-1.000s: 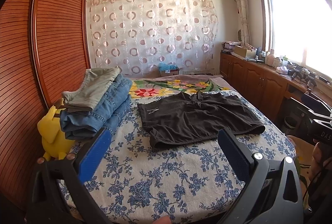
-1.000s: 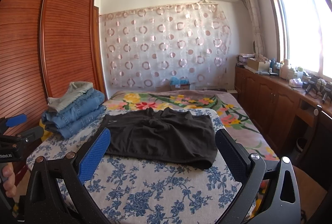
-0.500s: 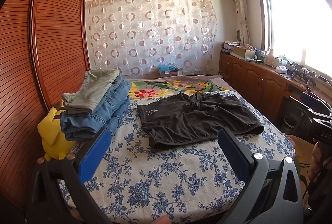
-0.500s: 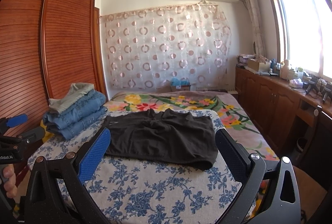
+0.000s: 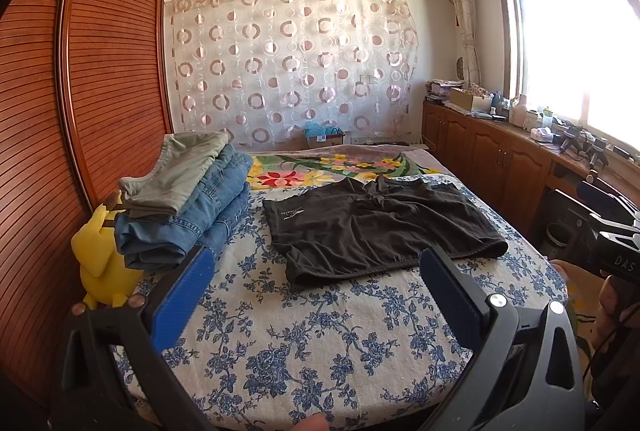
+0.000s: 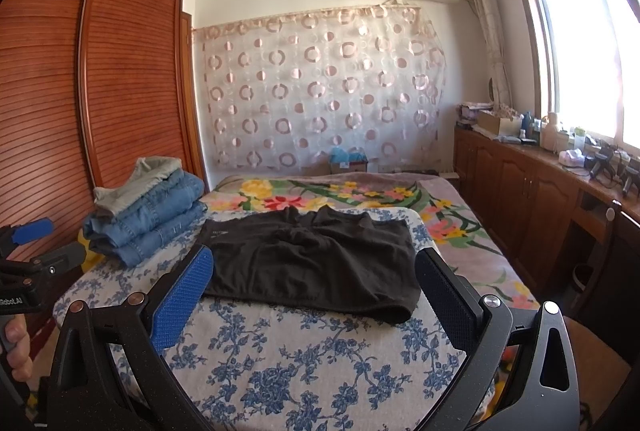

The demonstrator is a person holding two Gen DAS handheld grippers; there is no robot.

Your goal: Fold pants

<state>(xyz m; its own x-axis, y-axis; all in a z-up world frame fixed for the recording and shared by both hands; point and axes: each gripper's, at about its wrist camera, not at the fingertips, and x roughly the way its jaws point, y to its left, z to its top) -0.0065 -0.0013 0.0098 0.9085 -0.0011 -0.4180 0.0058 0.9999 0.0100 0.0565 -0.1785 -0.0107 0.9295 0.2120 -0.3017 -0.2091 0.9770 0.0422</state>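
Left wrist view: one black pants [image 5: 380,227], both claws gaping wide, left claw [image 5: 316,283], right claw [image 6: 314,281].

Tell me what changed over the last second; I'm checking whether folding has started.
Nothing visibly changed. The left gripper and right gripper stay open above the bed, gripping nothing; the black shorts still lie flat, unfolded.
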